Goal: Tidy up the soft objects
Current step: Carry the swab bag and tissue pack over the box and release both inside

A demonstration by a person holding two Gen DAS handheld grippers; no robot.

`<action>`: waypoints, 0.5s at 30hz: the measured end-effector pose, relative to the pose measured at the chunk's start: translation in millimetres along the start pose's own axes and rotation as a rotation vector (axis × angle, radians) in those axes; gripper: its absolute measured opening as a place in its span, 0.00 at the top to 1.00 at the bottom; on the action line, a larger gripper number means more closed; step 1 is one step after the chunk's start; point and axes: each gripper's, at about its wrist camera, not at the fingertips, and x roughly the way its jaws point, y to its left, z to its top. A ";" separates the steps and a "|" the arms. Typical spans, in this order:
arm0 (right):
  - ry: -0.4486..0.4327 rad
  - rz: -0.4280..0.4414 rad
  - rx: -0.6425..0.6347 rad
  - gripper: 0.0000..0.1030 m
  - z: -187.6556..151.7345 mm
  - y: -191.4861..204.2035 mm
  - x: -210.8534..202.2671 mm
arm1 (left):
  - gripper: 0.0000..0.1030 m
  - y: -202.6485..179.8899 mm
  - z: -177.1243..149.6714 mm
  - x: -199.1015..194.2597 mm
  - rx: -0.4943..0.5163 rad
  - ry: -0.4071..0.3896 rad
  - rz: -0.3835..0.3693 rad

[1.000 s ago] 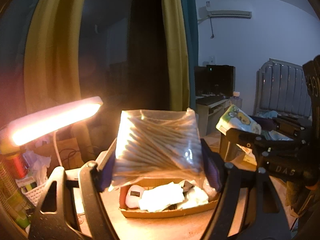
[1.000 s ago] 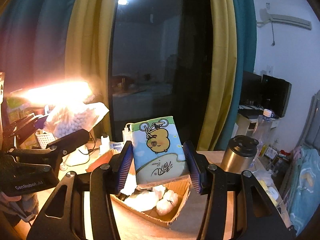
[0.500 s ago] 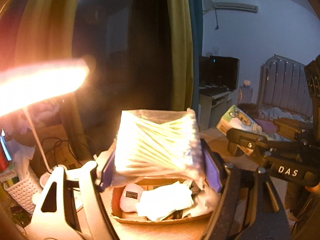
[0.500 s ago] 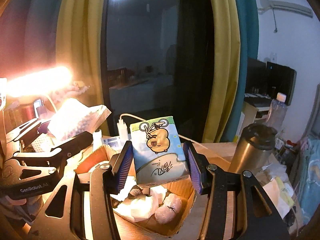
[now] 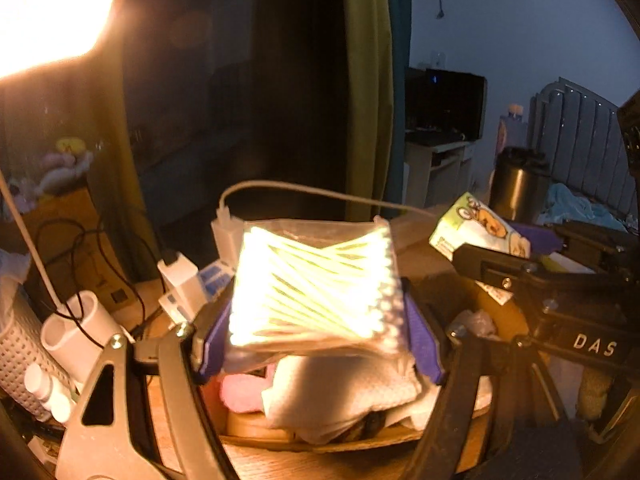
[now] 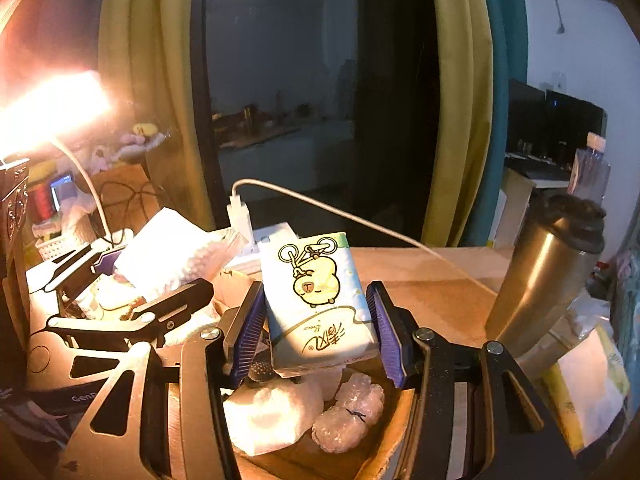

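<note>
Since a second ago you have brought both grippers down and in, so the cardboard tray [image 6: 384, 452] now fills the lower part of each view and the desk lamp [image 5: 52, 20] has slid to the upper left corner. Your left gripper [image 5: 316, 340] is clamped on one bag of cotton swabs [image 5: 316, 284], held across its width with the swabs running side to side between the pads, directly above the folded white cloth [image 5: 340, 396] in the tray. Your right gripper [image 6: 316, 332] grips one tissue pack [image 6: 316, 296] by its long sides, its long axis pointing away from you and slightly tilted, hanging just over the tray's near end. The tray lies straight below both loads, so I judge the next move to be a short drop, not a reach; neither hand looks clearly nearer. In the tray under the pack you can count one white wad [image 6: 272, 412] and two small wrapped bundles [image 6: 352, 412]; a pink item [image 5: 244, 392] shows beside the cloth. One steel flask [image 6: 548, 272] stands on the worktop [image 6: 432, 280] to the right, apart from the tray.
</note>
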 end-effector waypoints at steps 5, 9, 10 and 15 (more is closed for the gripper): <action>0.027 0.011 0.009 0.47 -6.7 -1.0 14.1 | 0.28 2.7 -8.4 13.8 -0.007 0.047 0.000; 0.045 0.015 0.014 0.47 -11.1 -2.8 23.1 | 0.28 5.2 -13.5 22.9 -0.013 0.086 -0.002; 0.049 0.015 0.016 0.47 -12.4 -3.2 25.0 | 0.28 6.1 -15.0 25.7 -0.017 0.102 -0.005; 0.076 0.020 0.020 0.47 -18.1 -4.9 35.3 | 0.27 9.1 -23.0 37.0 -0.019 0.156 -0.008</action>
